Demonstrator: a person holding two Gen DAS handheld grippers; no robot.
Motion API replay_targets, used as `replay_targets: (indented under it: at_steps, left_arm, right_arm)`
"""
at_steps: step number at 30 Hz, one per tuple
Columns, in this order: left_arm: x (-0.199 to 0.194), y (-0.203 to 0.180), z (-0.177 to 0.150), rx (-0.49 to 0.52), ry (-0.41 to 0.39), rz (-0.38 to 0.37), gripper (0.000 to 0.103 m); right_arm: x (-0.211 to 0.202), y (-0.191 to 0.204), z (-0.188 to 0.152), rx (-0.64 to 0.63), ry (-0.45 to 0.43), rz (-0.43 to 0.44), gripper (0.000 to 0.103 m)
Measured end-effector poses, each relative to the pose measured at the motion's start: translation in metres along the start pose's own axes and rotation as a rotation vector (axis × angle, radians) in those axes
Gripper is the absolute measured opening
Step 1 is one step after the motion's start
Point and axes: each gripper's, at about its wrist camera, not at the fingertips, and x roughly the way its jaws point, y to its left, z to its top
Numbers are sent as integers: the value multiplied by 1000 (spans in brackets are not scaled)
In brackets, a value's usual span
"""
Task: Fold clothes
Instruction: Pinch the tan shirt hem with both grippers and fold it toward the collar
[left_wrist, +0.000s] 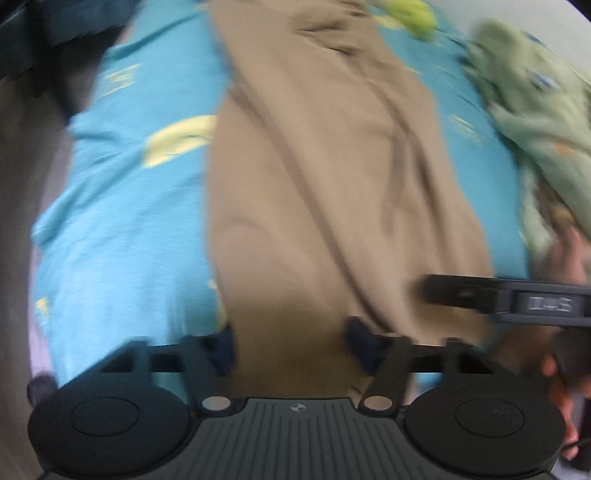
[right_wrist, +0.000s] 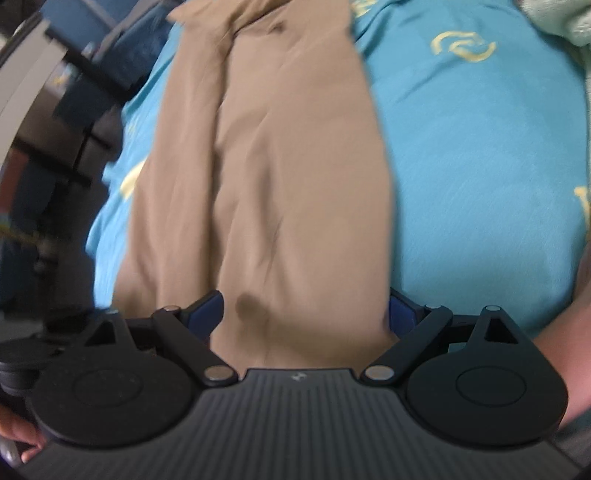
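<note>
A tan garment lies lengthwise on a turquoise sheet; it also shows in the right wrist view. My left gripper has its jaws wide apart, with the garment's near end between its blue fingertips. My right gripper also stands wide apart around the near end of the cloth, its blue fingertips on either side. The cloth hides the inner faces of the pads. Both views are blurred.
A pale green plush throw lies at the right of the bed. A lime-green item sits at the far end. The other gripper's body shows at the right. Dark furniture stands left of the bed.
</note>
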Motion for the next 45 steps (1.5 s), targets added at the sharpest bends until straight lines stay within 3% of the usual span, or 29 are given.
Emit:
replay_targets:
  at_steps: [1, 2, 3, 4, 5, 6, 13, 17, 22, 27, 31, 35, 40, 45]
  left_arm:
    - [-1, -1, -3, 8, -3, 2, 28]
    - [-2, -1, -5, 2, -7, 9, 15]
    - [-5, 0, -7, -8, -17, 14, 10]
    - [-9, 1, -7, -21, -29, 20, 4]
    - [-15, 2, -8, -36, -50, 17, 4]
    - [-23, 5, -9, -52, -77, 10, 4]
    - [-106, 20, -24, -177, -348, -130, 3]
    - [-150, 10, -33, -194, -467, -189, 3]
    - [-208, -15, -66, -181, -553, -244, 3]
    - [-253, -48, -135, -104, -612, -314, 3]
    - [-265, -70, -164, -53, -641, -294, 3]
    - [-259, -76, -144, -49, -668, -270, 3]
    - [-226, -60, -78, -89, -673, -201, 3]
    - [-175, -35, -9, -122, -657, -126, 3]
  right_arm:
    - [-1, 5, -4, -30, 3, -11, 87]
    - [-1, 10, -8, -60, 5, -22, 74]
    - [-2, 15, -12, -89, 8, -34, 66]
    - [-4, 18, -15, -114, 0, -58, 45]
    - [-9, 19, -17, -122, -14, -74, 15]
    - [-16, 17, -19, -113, -40, -68, 9]
    - [-82, 12, -28, -83, -237, 39, 9]
    - [-124, 2, -27, -42, -323, 130, 8]
    - [-181, -1, -38, -62, -428, 208, 9]
    - [-240, -11, -89, -151, -516, 265, 9]
    - [-260, -21, -106, -130, -538, 296, 9]
    - [-258, -13, -89, -135, -557, 255, 9]
    - [-231, -11, -34, -86, -531, 239, 9]
    - [-177, -9, 29, -49, -488, 182, 9]
